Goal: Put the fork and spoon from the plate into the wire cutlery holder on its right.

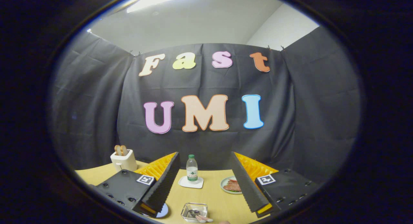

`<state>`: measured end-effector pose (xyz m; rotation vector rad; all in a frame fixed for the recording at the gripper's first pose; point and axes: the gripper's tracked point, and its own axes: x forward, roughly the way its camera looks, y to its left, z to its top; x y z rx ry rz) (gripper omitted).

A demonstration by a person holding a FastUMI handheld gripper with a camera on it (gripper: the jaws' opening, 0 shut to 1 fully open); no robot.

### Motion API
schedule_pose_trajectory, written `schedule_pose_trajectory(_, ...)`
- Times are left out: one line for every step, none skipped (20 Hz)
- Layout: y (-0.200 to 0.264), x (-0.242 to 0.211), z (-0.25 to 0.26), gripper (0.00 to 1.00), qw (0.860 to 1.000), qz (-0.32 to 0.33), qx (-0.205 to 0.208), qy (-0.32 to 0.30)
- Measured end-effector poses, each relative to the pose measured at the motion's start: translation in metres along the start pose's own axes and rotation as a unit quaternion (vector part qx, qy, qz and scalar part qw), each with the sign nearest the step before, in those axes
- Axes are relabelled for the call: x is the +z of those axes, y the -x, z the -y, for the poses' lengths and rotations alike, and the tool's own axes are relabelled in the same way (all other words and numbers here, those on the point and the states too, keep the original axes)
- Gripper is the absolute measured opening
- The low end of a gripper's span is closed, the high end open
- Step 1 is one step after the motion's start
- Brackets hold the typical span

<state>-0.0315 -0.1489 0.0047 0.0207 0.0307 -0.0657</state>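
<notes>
Cutlery [204,219]: two pale handles at near rim of wire holder [194,212]; too small to tell fork from spoon, or if fully in.

L to R:
- toaster [123,160] w/ bread, far left, well apart.
- bluish plate [163,212] edge peeks from under left finger, just left of holder.
- holder between the fingers, low.
- water bottle [192,168] on white coaster [191,182], beyond holder.
- food dish [229,185], partly behind right finger.

Gripper [205,156]: fingers wide apart, holding nothing.

Handling (est.): pieces light, stiff, slick, thin. Grip mid-handle across the narrow width, else it may pivot or slip. Wire holder light, may shift if knocked.
</notes>
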Motion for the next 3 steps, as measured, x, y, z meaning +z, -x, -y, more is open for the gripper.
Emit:
schedule_pose_trajectory(0.001, -0.0019, 0.0013, 0.99, 1.0, 0.001, -0.001, -0.002)
schedule_pose_trajectory(0.0023, -0.0024, 0.0022, 0.99, 1.0, 0.0, -0.001, -0.003)
schedule_pose_trajectory(0.0033, -0.0036, 0.0032, 0.99, 1.0, 0.002, -0.001, -0.003)
